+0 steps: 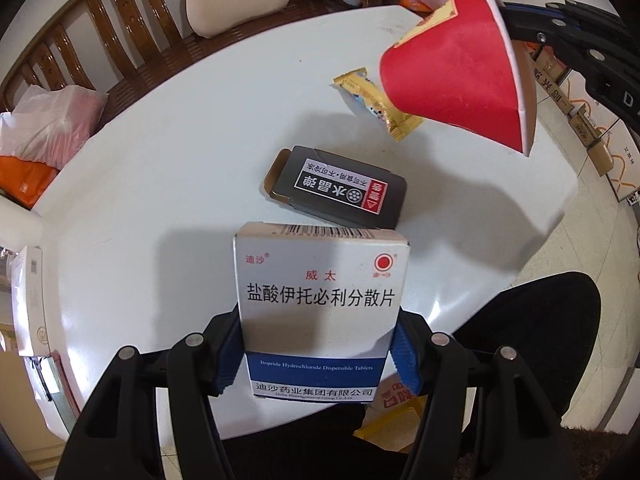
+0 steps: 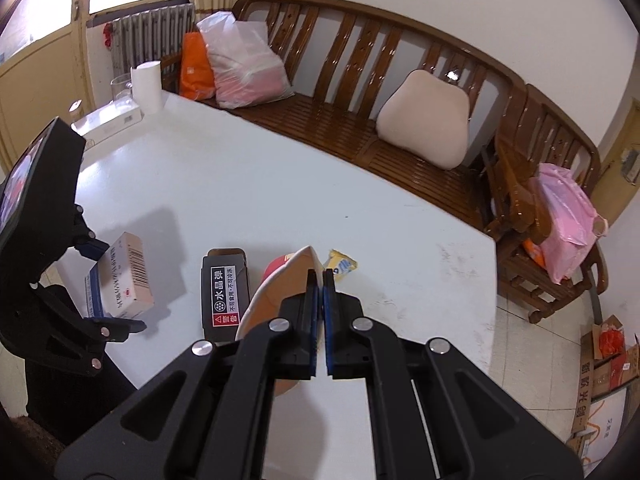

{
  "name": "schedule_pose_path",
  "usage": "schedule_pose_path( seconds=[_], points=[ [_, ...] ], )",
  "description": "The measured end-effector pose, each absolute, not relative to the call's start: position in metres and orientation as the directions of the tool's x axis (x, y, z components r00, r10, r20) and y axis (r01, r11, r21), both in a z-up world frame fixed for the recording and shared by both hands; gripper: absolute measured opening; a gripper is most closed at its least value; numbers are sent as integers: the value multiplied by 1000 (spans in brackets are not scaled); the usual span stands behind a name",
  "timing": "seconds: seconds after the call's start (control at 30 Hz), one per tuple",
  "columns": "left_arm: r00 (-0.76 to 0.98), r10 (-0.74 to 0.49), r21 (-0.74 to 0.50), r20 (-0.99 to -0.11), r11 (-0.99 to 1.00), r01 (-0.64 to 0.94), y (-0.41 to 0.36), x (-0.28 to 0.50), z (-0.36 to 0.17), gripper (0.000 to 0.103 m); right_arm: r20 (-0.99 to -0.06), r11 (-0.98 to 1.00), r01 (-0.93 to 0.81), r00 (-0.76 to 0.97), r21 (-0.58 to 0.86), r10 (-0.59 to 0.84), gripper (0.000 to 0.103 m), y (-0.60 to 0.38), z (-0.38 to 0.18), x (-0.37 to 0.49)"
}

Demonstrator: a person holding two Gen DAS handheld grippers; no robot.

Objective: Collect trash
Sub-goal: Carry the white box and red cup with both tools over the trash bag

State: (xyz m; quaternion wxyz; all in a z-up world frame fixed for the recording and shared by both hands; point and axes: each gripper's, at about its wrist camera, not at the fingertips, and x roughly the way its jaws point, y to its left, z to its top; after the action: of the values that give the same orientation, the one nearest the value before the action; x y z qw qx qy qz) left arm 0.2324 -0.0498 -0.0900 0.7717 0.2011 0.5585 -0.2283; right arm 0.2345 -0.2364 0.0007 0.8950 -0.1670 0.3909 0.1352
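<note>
Left gripper [image 1: 318, 354] fingers clamp the white medicine box [image 1: 320, 304], held above the bench [image 1: 180, 140]. Right gripper [image 2: 319, 280] fingers pinch the red paper cup [image 1: 452, 76] rim, cup airborne. Black box [image 1: 340, 188] and yellow wrapper [image 1: 376, 102] lie on the bench.

Left gripper [image 1: 320, 354]: jaws clamped on the white medicine box [image 1: 320, 300], held above the worktop [image 1: 160, 160].
Black box [image 1: 340, 188]: flat on the worktop, flap open.
Yellow wrapper [image 1: 360, 94]: beyond it.
Red paper cup [image 1: 452, 68]: tilted, pinched by the right gripper [image 1: 516, 24].
</note>
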Motion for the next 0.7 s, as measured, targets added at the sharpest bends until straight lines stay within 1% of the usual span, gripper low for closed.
schedule_pose_path(
  seconds=[0.2, 0.37, 0.47, 0.7],
  points=[
    [297, -144, 55, -944, 818, 572, -47, 204, -74, 60, -737, 905, -366, 669, -218, 93, 4, -230, 14, 204],
    [295, -152, 49, -943, 815, 577, -50, 179, -73, 60, -737, 899, -375, 669, -228, 92, 4, -221, 19, 170],
    [300, -159, 54, -941, 802, 594, -53, 158, -75, 60, -744, 891, -387, 662, -236, 90, 4, -215, 15, 148],
    [276, -205, 9, -939, 789, 614, -54, 126, -85, 60, -775, 893, -404, 622, -201, 107, 4, -207, -5, 105]
  ],
)
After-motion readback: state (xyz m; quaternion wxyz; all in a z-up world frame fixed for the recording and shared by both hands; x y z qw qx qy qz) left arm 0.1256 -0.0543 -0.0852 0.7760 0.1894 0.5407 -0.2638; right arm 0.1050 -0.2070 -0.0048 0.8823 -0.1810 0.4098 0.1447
